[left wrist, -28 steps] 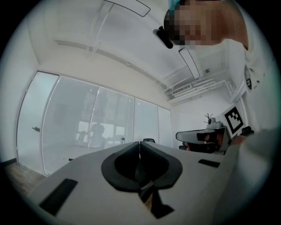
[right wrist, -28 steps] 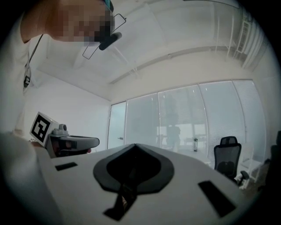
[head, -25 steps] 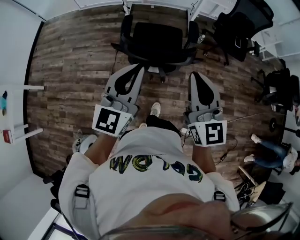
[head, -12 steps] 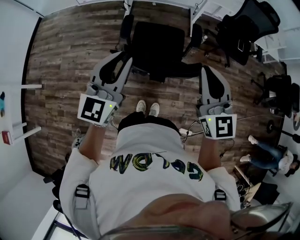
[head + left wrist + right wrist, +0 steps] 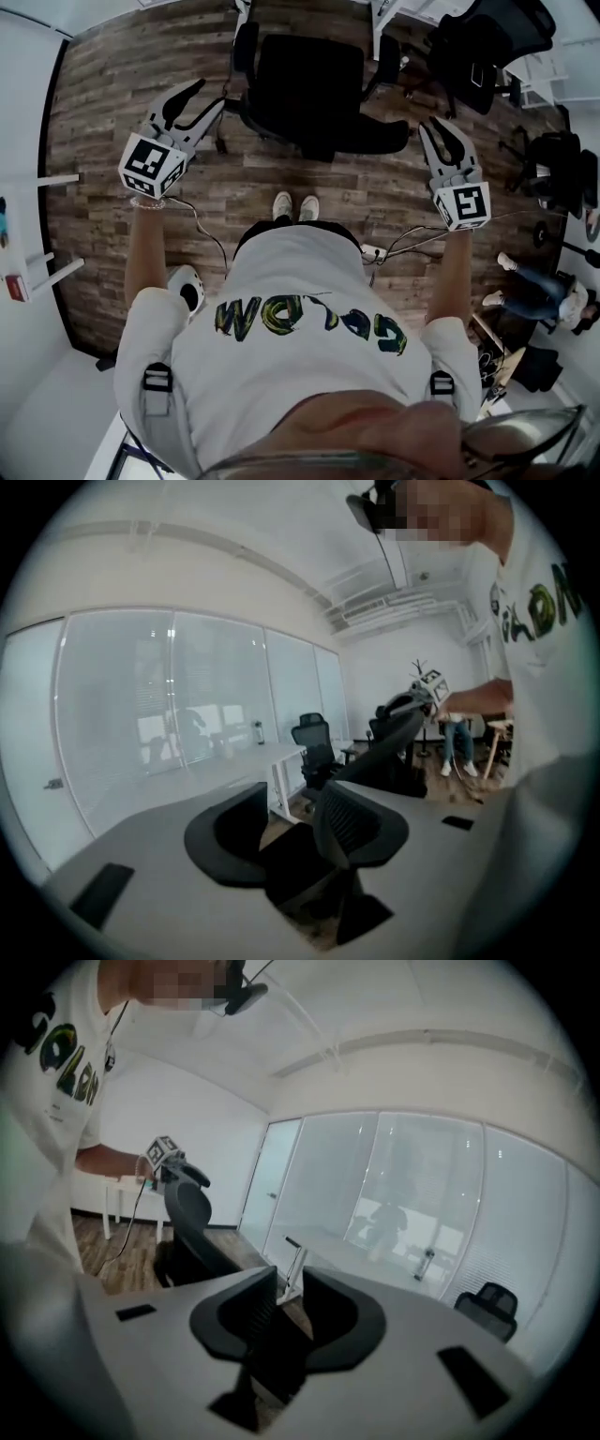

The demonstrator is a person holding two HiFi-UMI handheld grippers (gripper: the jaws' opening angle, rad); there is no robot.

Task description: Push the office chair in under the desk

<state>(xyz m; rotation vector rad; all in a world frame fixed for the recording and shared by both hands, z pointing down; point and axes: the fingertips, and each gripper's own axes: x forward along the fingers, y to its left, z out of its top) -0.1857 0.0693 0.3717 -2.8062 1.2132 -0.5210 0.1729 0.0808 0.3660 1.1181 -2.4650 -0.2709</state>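
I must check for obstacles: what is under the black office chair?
In the head view, wood floor shows around the office chair. Its seat and back hide most of its base and the floor directly beneath.

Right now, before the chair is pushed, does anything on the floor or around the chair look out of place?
Only loose cables: they trail across the wood floor to a white power strip that appears to lie just right of the person's shoes. The office chair stands upright and looks undamaged.
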